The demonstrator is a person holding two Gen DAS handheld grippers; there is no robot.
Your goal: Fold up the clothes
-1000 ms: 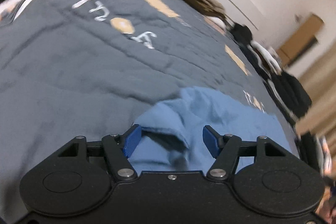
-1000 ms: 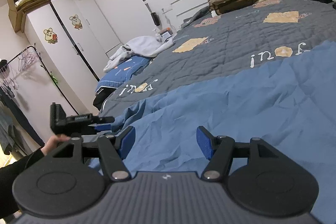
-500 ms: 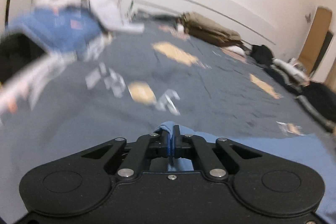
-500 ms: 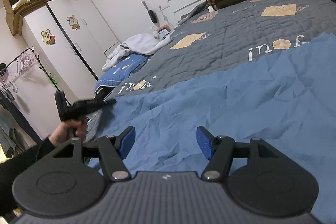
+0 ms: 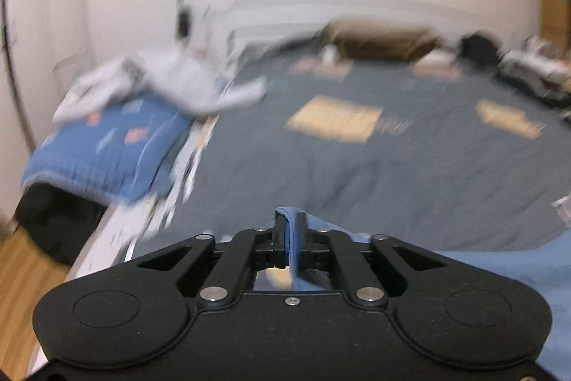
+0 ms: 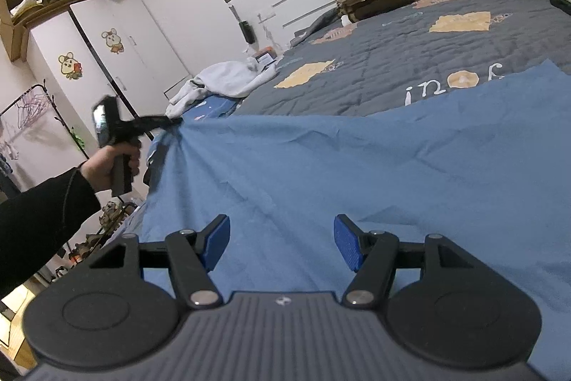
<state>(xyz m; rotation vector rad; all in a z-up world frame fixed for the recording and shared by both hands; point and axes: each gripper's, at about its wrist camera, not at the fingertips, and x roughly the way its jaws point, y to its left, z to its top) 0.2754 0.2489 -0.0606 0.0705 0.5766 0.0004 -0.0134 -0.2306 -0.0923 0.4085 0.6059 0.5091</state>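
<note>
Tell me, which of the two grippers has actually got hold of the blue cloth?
The left gripper: it is shut on a corner of the blue cloth, lifting it. The right gripper is open, gripping nothing.

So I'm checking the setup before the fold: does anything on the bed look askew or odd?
Yes. The blue garment isn't flat: the left gripper pinches one corner clear of the grey quilt, leaving it taut and creased. The right gripper is open above it.

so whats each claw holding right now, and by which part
The left claw is shut on a corner of the blue cloth, lifting it off the bed. The right claw is open above the cloth, holding nothing.
</note>
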